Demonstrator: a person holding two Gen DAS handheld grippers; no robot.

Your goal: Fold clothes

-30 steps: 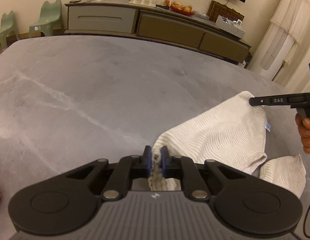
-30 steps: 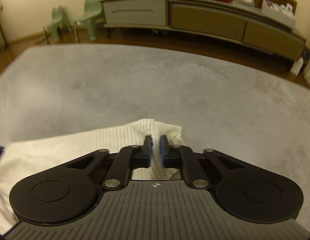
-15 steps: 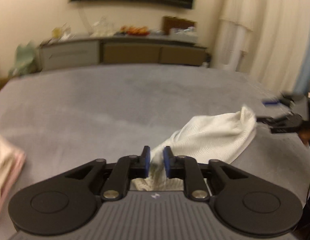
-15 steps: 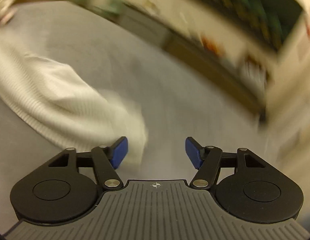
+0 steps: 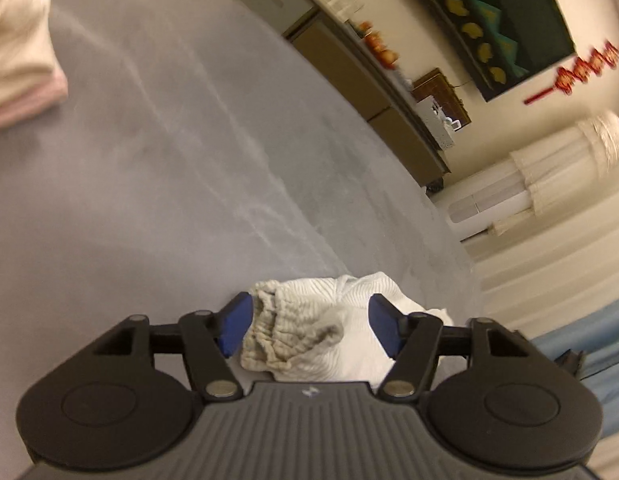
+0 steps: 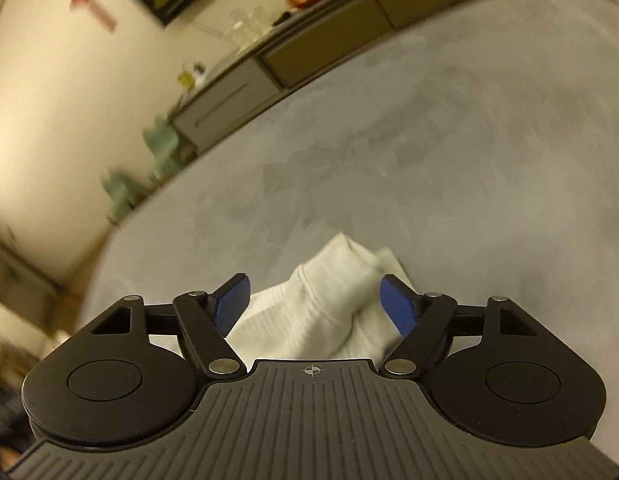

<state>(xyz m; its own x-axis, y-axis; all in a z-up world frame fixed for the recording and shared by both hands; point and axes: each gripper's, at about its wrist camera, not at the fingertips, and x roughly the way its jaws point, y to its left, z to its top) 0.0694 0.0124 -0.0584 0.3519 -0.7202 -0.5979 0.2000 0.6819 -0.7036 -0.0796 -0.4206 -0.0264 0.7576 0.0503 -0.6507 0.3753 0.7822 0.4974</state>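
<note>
Both grippers have their blue pads spread apart, nothing clamped. Left gripper (image 5: 310, 325) sits over the white ribbed knit garment (image 5: 341, 332), which lies crumpled on the grey bench surface (image 5: 169, 184) near its right edge; the gripper body hides the garment's near part. Right gripper (image 6: 314, 304) has the same garment (image 6: 321, 304) between its pads, blurred, near side cut off by the body. Folded cream and pink cloth stack (image 5: 17, 40) at the bench's far-left corner, cropped by the frame. Long grey-brown sideboard (image 5: 349, 64) beyond the bench; items on top too blurred to identify.
</note>
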